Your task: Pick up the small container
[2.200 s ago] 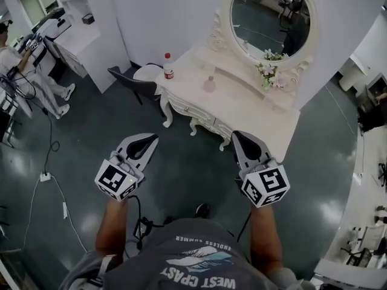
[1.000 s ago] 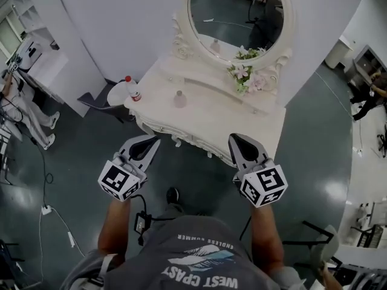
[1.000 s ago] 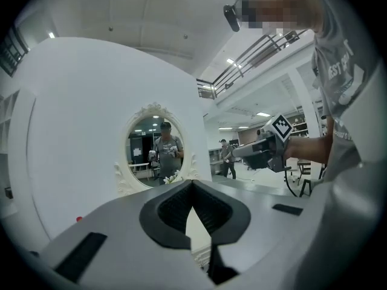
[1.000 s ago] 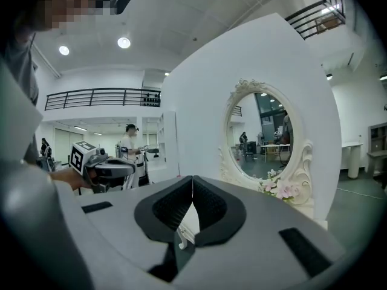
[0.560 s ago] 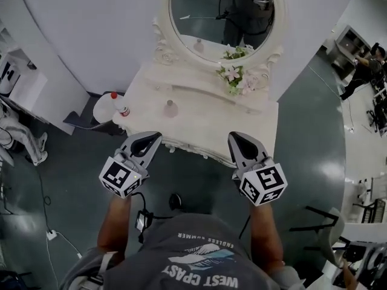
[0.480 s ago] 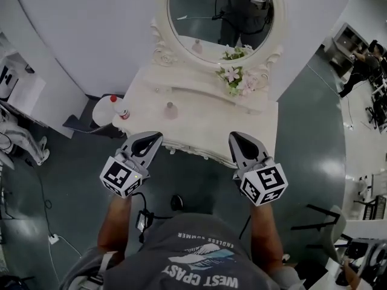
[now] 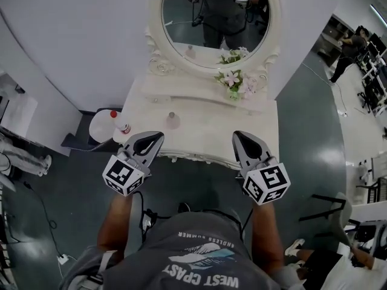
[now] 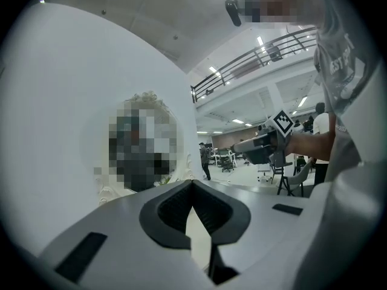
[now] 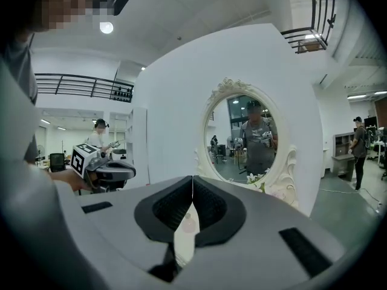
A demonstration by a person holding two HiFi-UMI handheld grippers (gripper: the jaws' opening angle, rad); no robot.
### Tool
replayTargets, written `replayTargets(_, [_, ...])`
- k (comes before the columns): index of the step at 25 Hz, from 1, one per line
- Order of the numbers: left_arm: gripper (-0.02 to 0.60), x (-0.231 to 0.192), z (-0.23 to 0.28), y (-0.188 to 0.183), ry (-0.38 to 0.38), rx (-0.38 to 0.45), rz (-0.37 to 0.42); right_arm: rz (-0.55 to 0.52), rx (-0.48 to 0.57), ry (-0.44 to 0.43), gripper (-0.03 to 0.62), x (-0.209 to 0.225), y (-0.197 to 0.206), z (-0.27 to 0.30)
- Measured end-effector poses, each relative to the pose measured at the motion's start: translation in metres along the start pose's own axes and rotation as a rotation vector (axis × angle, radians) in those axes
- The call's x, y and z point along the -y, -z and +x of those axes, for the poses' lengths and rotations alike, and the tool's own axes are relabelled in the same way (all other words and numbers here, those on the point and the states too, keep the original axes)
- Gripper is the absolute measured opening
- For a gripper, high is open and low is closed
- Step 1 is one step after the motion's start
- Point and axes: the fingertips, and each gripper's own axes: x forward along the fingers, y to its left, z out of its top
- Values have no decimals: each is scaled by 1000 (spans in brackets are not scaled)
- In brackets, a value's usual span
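Task not yet begun. The small container [image 7: 173, 121] stands untouched on the bench [image 7: 211, 132], apart from both grippers and nearer the left. Left gripper [image 7: 156, 138] and right gripper [image 7: 238, 136] have their jaws pressed together and empty. Approach, opening and grasp remain.

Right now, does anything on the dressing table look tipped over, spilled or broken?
Nothing stands out. The small container stands upright on the dressing table, the flowers sit below the mirror, and I see no spill.
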Motion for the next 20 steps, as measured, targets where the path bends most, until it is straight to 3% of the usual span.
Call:
replayTargets(8, [17,-28,1,27,-28,-12,-59,-5,-43,-10,26,1,9,26])
replayTargets(20, [17,-65,14,58,-129,-39,-134,-25,-98,-139,26,9,9,91])
